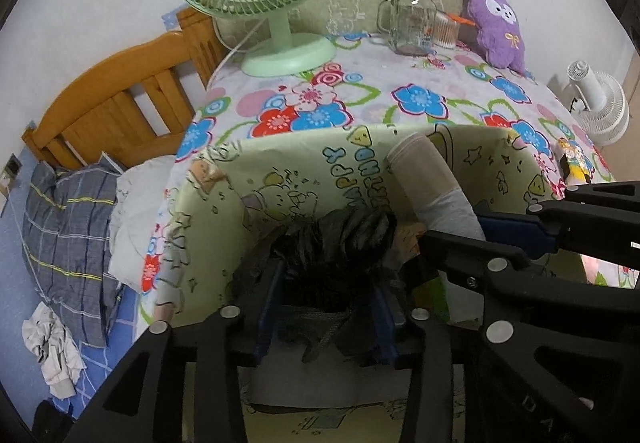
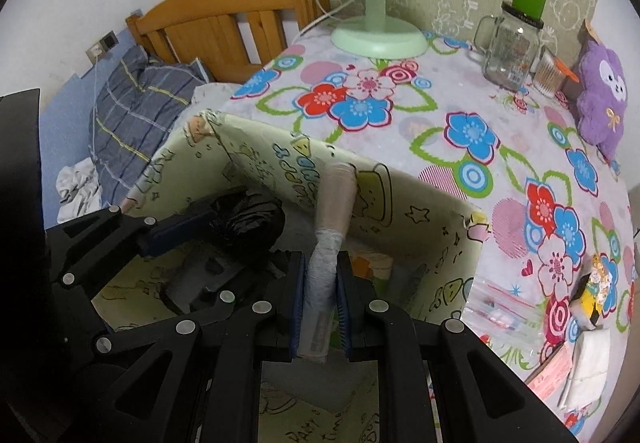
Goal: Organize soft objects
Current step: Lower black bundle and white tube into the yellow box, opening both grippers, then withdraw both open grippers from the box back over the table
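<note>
Right gripper (image 2: 322, 307) clamping pale roll (image 2: 326, 255), box rim (image 2: 420, 179) ahead

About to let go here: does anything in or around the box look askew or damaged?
Yes. The box has frayed, torn top corners. The roll in the right gripper leans tilted against its far wall.

Box up front, clutter along the back

Box (image 2: 420, 227) sat at the table's (image 2: 520, 147) near edge; fan (image 2: 376, 35) stood back-left, jar (image 2: 512, 47) and plush (image 2: 604, 91) back-right.

Both grippers (image 1: 326, 307) (image 2: 322, 307) clamped shut.
</note>
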The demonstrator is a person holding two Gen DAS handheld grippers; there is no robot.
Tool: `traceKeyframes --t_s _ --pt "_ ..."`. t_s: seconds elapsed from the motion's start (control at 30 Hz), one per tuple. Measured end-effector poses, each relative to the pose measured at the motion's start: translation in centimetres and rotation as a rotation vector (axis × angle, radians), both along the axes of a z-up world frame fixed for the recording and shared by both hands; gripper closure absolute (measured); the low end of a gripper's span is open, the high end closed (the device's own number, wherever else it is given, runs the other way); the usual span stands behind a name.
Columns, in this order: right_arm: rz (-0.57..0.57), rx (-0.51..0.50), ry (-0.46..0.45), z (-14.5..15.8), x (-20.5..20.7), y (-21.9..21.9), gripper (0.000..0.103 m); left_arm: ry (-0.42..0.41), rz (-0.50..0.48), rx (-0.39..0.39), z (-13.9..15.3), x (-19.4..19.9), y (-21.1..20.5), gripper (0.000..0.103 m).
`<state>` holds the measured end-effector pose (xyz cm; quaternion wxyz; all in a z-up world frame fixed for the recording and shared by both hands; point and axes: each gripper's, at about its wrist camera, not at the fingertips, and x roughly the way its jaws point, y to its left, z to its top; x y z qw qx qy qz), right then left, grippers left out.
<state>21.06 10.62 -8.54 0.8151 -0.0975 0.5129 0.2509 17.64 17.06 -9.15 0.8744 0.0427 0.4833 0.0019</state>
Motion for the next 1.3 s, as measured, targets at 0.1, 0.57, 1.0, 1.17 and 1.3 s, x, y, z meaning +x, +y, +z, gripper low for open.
traceKeyframes --t_s 0.1,0.57,1.0,1.17,1.3 --pt "-0.008 -0.011 -0.011 -0.1 0.1 -0.1 0.085 0.012 -0.016 -0.035 -0.1 0.2 -0.1 0.047" --pt "0.027 0.017 0.028 0.0 0.2 -0.9 0.083 0.043 -0.042 -0.034 0.2 -0.2 -1.1 0.03" --pt "0.032 0.026 -0.028 1.7 -1.3 -1.8 0.083 -0.018 -0.018 0.012 2.2 -1.8 -1.3 0.017" --pt "0.031 0.029 -0.044 2.1 -1.9 -2.3 0.083 -0.036 -0.009 0.023 2.8 -2.4 -1.3 0.014" --pt "0.039 0.039 -0.051 2.4 -2.3 -2.5 0.083 -0.045 -0.008 0.028 3.1 -2.9 -1.5 0.013"
